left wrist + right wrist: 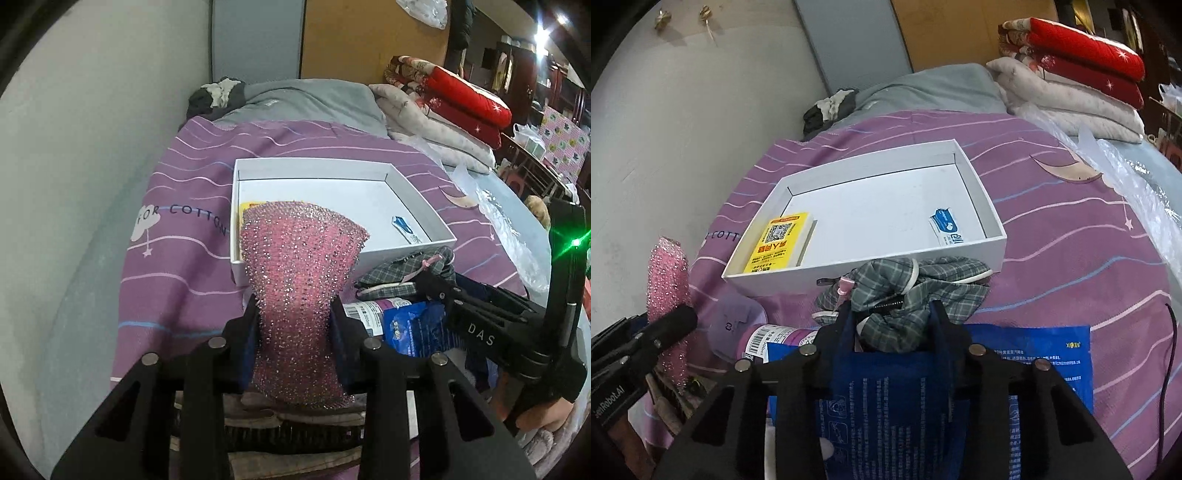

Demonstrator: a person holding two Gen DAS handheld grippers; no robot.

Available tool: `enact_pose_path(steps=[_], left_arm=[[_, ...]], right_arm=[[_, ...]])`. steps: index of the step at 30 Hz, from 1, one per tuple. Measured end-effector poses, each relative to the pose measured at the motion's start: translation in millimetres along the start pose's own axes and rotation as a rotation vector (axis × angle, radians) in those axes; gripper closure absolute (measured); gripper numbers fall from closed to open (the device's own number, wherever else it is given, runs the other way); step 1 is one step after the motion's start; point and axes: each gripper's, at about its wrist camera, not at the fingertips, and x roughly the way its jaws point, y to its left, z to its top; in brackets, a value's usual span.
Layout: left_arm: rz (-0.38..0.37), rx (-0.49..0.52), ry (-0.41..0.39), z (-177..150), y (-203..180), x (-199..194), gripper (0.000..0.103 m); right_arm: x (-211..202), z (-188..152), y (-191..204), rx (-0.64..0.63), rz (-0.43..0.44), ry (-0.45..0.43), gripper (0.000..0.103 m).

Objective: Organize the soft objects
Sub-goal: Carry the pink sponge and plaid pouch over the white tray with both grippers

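My left gripper (295, 325) pinches the pink glittery scrubbing cloth (299, 266) at its waist, holding it upright just short of the white box (406, 184), which sits at twelve o'clock from it. My right gripper (892, 325) has its jaws drawn in around the plaid fabric bundle (905, 291), and the pads look pressed into the cloth, over a blue printed bag (1027, 358).

The pink cloth flares above the pinch; it may flop or snag on the box's near wall and drag the light box. The plaid bundle is loose, so I may lift only a fold and trail the rest. A small bottle (775, 338) at nine o'clock from my right jaws could roll.

Inside the box, a yellow packet (779, 242) lies at the left end, a blue-and-white sachet (947, 225) at the right. Everything rests on a soft purple striped bedspread (1071, 266); folded red and pale quilts (1082, 70) are stacked at two o'clock, a grey wall (92, 147) at nine.
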Motion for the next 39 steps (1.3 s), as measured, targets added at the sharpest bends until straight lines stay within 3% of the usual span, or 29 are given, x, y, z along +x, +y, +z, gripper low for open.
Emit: enact_pose_path(steps=[17,22,28,31,33,39], left_arm=[[-0.009,-0.02,0.009,20,10,-17,0.067],[-0.048,-0.042,-0.013,51,17,-40,0.067],[-0.077,-0.027,0.014,93,9,-57,0.067],[-0.055,-0.008,-0.006,114,-1,-62,0.067],[-0.033,-0.002,-0.022,131,-11,-64,0.067],[-0.081,-0.04,-0.027,171,-31,-46,0.067]], right_arm=[[-45,22,9,0.026,0.077,-0.075,0.068],[-74,55,14,0.018,0.062,-0.121,0.068],[-94,108,11,0.11,0.097,-0.102,0.068],[-100,136,12,0.149,0.103,-0.108,0.068],[-102,156,16,0.164,0.098,-0.117,0.068],[-83,185,17,0.239,0.137,-0.125,0.067]])
